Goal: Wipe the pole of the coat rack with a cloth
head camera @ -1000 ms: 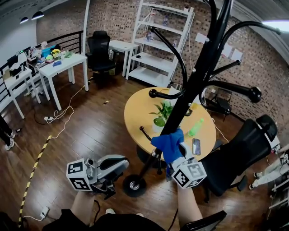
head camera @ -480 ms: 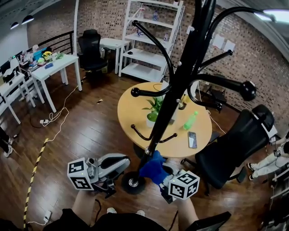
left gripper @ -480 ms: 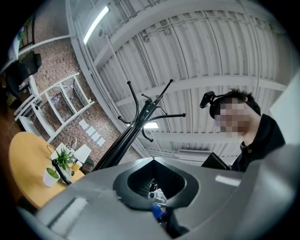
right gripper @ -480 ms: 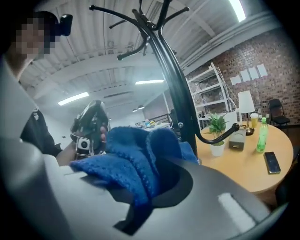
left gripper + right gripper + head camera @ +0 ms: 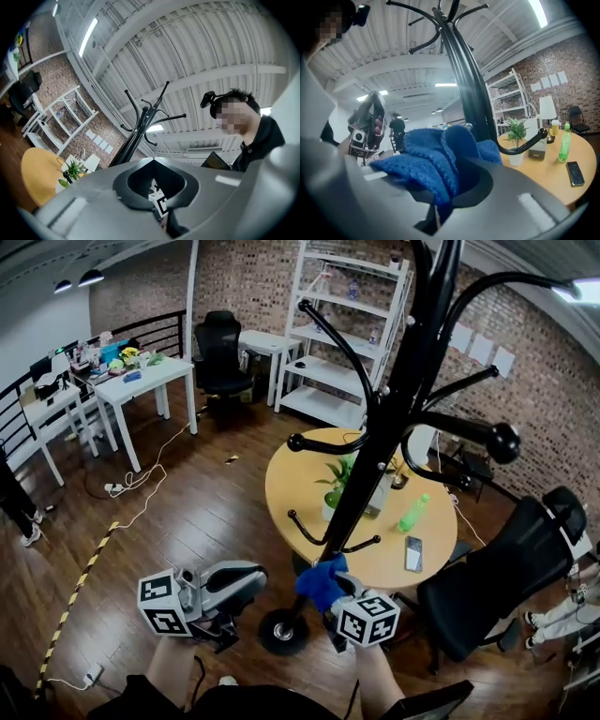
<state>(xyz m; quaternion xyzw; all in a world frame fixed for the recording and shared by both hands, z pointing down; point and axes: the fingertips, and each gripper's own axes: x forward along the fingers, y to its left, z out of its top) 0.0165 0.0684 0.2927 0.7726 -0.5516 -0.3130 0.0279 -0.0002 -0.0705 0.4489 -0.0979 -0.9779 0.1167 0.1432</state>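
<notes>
Pinched tight in the tongs of the right gripper (image 5: 330, 596): a bunched blue cloth (image 5: 319, 581), pressed against the coat rack pole (image 5: 375, 456) low down, just above the round base (image 5: 283, 631). Borne out in the right gripper view, with blue folds spilling over the closed jaws and lying against the pole's near side. Held off to the pole's left, near the base but apart from it: the left gripper (image 5: 246, 579), tongs pressed together on nothing, with only the other gripper's marker cube (image 5: 159, 202) showing through the hollow behind them. Judging by the cloth's place on the pole, somewhere near the bottom end of a stroke, so probably well into the wiping and not at its start. Impossible to tell from the black finish which stretches are already clean. Likely left to do: the pole's far side, the upper length between the hook arms (image 5: 345, 345), and perhaps the last bit down to the base. Beyond the pole, untouched: a round yellow table (image 5: 291, 486) with a potted plant (image 5: 339, 491), a green bottle (image 5: 412, 513) and a phone (image 5: 413, 554).
</notes>
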